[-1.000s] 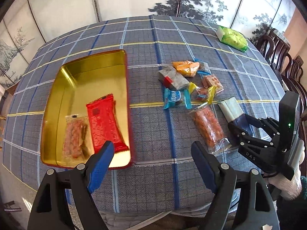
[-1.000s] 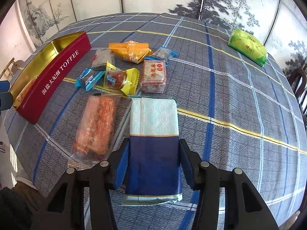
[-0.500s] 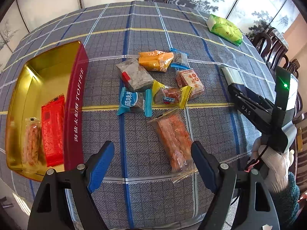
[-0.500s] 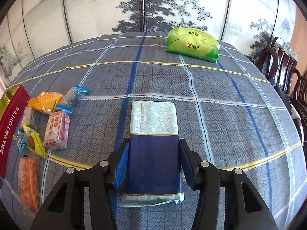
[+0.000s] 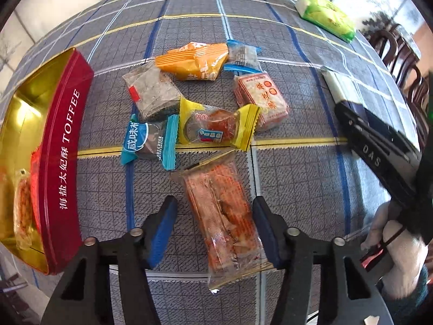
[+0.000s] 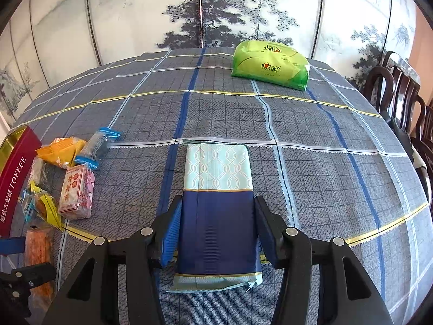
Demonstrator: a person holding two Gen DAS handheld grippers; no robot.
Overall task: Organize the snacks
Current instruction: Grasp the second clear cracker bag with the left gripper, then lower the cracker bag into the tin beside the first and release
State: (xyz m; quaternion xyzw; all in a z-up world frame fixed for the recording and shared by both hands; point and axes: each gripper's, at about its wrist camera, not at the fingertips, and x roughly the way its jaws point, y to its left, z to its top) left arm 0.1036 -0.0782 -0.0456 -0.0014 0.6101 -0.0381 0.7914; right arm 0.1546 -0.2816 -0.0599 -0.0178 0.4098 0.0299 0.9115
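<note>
The counter (image 6: pixel 311 140), under a grey checked cloth with blue, white and yellow lines, fills both views. At the far edge, well beyond the right gripper's fingers (image 6: pixel 266 233), lies a green tissue pack (image 6: pixel 270 65).

The red and gold toffee tin (image 5: pixel 63 162) stands open off to the left of the left gripper's fingers (image 5: pixel 162 230), with a red packet (image 5: pixel 36 184) and a clear-wrapped snack (image 5: pixel 23 211) inside it.

The blue and pale patterned packet (image 6: pixel 219 211) lies flat on the counter between the fingers of the right gripper (image 6: pixel 216 233). Those fingers are opening; the left pad is against the packet's edge and the right one just beside it, so the hold looks slack. A gloved hand (image 5: pixel 397 246) carries this gripper.

The long orange snack bar (image 5: pixel 222 222) in clear wrap lies on the counter between the fingers of the left gripper (image 5: pixel 213 233), which are closing. The right pad sits at the wrapper's edge, the left one apart from it, so the bar is not yet clamped.

Just beyond the left fingertips sits the loose pile: an orange pouch (image 5: pixel 194 61), a pink-printed block (image 5: pixel 261 100), a grey packet (image 5: pixel 151 93), a yellow-ended candy (image 5: pixel 216 127), a teal packet (image 5: pixel 148 142) and a small blue-ended packet (image 5: pixel 242 55).
</note>
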